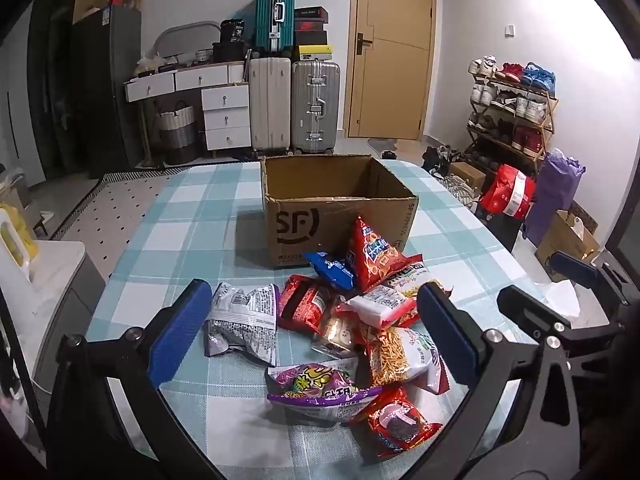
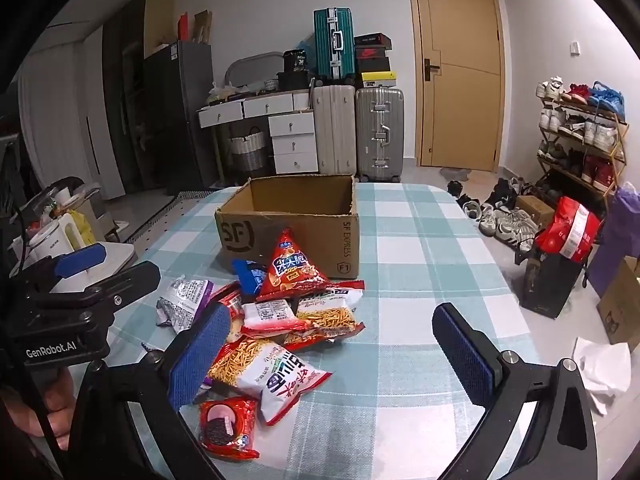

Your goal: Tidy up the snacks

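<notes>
A: A counter [image 1: 192, 220] under a checked cloth carries an open cardboard box [image 1: 338, 200], empty as far as either view shows, with a heap of snack packets [image 1: 340, 320] piled just in front of it. What hangs over them?

B: Both tools, tilted down at the pile. The left gripper [image 1: 316, 336] has its fingers [image 1: 180, 332] spread wide and released, nothing between the pads. The right gripper [image 2: 340, 356] is equally wide and holds nothing.

A: The risk from here?

B: Likely the overlap. The packets lie across one another, so fingers closing on one could drag or tip its neighbours. The red triangular bag [image 1: 374, 256] leans at the box wall and may topple. Puffy, slick wrappers may also slip from a shallow pinch.

A: What does one view add?

B: The left wrist shows a purple bag [image 1: 320, 390] plainly; in the right it hides behind a finger. The right wrist alone shows the hand [image 2: 44, 408] holding the left tool, and the red cookie pack [image 2: 228, 426] face up.
</notes>
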The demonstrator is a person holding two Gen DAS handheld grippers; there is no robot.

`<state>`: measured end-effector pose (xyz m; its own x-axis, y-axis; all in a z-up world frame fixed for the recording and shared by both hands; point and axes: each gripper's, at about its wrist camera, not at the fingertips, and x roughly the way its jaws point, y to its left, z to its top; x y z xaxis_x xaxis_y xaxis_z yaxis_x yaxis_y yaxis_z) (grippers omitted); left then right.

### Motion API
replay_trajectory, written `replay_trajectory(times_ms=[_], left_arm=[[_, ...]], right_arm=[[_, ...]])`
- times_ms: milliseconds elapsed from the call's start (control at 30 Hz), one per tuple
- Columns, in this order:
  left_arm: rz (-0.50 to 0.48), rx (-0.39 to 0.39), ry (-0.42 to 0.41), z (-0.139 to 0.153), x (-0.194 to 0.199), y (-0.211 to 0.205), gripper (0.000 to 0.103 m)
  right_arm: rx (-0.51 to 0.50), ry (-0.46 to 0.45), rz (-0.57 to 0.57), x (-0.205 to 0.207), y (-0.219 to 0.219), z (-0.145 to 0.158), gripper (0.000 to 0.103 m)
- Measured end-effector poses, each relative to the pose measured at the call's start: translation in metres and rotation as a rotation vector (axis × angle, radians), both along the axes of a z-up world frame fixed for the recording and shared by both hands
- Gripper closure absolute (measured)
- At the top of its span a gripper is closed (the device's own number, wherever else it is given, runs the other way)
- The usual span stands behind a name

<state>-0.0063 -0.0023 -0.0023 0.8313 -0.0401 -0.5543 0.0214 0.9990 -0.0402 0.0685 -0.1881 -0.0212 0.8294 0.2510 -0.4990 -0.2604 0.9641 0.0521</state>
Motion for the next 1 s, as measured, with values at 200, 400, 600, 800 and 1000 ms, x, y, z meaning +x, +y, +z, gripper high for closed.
replay_trajectory(times_ms=[200,400,600,800,1000], left_arm=[[0.006,0.009,-0.007,0.0005,-0.001,0.0009,0.001],[0.017,0.001,-0.01,0.0012,-0.0023,0.0044,0.001],[0.011,0.003,-0.003,0.0012,-0.0036,0.0047,0.001],[0.01,0.001,-0.001,0.0007,-0.0048,0.0038,0.001],[0.013,-0.003,-0.004,0.001,-0.0052,0.0044,0.001]], right_arm=[[0.012,-0.002,0.009,-0.003,0.0,0.0031,0.0],[0.012,-0.005,0.009,-0.0047,0.0005,0.0034,0.0],[0.013,-0.004,0.012,-0.0052,0.0018,0.0041,0.0],[0.013,-0.005,0.012,-0.0053,0.0018,0.0047,0.0],[0.015,-0.004,0.013,-0.0059,0.0017,0.0049,0.0]])
